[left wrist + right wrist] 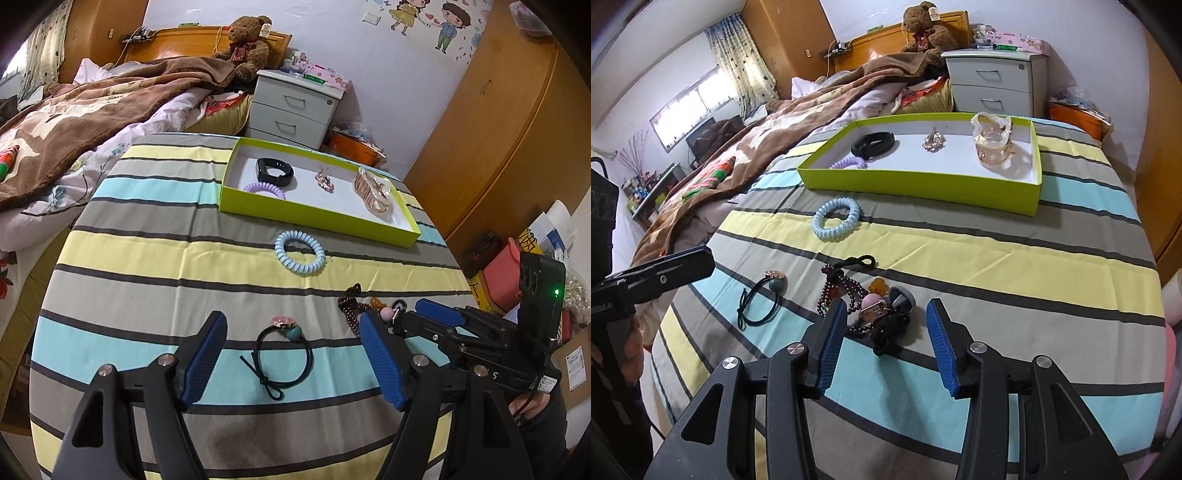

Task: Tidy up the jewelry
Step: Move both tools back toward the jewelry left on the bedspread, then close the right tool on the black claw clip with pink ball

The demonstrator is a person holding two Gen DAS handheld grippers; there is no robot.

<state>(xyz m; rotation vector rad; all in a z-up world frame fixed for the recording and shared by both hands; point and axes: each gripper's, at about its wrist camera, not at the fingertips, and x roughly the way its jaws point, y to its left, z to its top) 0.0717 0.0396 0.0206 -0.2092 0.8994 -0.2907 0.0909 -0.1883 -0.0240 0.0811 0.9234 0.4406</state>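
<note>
A lime-green tray (314,218) (923,190) at the table's far side holds a black wristband (275,171), a purple coil tie (264,189), a gold brooch (324,181) and a clear hair claw (373,192). A light-blue coil tie (300,257) (836,218) lies in front of it. My left gripper (291,325) is open, its jaws either side of a black hair tie with a teal bead (284,354) (764,299). My right gripper (886,314) is open over a heap of dark beads and charms (871,306) (369,310).
A striped cloth (147,258) covers the table. A bed with a brown blanket (92,110) lies to the left. A white nightstand (295,107) stands behind the tray, wooden wardrobes (498,147) to the right.
</note>
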